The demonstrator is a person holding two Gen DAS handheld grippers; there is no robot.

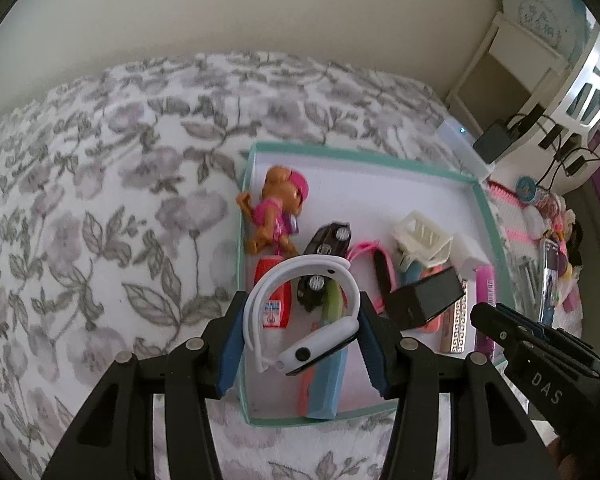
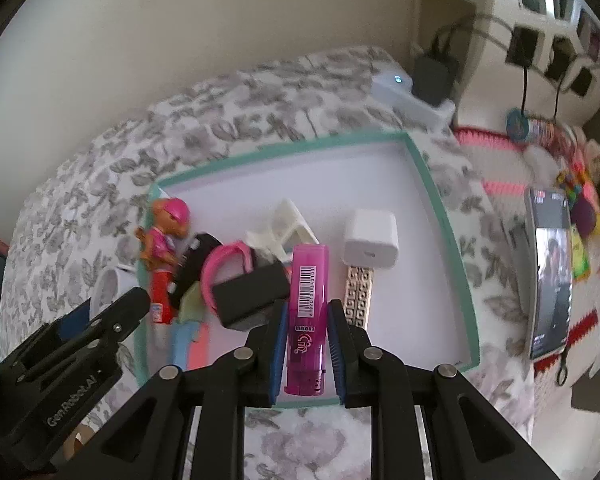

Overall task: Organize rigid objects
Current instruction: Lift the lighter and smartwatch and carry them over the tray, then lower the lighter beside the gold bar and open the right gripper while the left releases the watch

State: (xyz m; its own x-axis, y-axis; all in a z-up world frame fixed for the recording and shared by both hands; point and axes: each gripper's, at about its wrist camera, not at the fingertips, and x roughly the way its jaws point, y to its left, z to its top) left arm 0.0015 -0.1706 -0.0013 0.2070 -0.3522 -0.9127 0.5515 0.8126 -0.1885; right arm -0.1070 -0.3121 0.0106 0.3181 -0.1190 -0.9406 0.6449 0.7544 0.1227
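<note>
We hold a white smartwatch [image 1: 300, 312] in our left gripper [image 1: 300, 340]: its blue pads press on either side of the looped strap, and the rounded body with one dark button hangs tilted at the near end of the loop. Our right gripper [image 2: 306, 348] is clamped tight on a translucent magenta lighter [image 2: 306, 320], long and flat-sided, with a white barcode label on its upper half and dark printing lower down; it stands lengthwise between the pads. Both grippers hover over the near edge of a shallow teal-rimmed tray [image 2: 444, 216] with a white floor, which sits on a grey floral bedspread [image 1: 100, 200]. The near left part of the tray is crowded: a toy pup figure in pink [image 1: 278, 212] lies against the left wall, with a black toy car [image 1: 326, 240], a red tube [image 1: 274, 296], a pink band [image 2: 220, 264], a black block [image 2: 252, 296] and a white toy basket [image 1: 420, 240] packed beside it. A white charger cube [image 2: 370, 244] and a gold patterned bar [image 2: 358, 296] lie to the right of the lighter. The far half of the floor and the right strip along the wall are bare. A phone [image 2: 550, 276] lies outside the tray, beyond its right rim.
</note>
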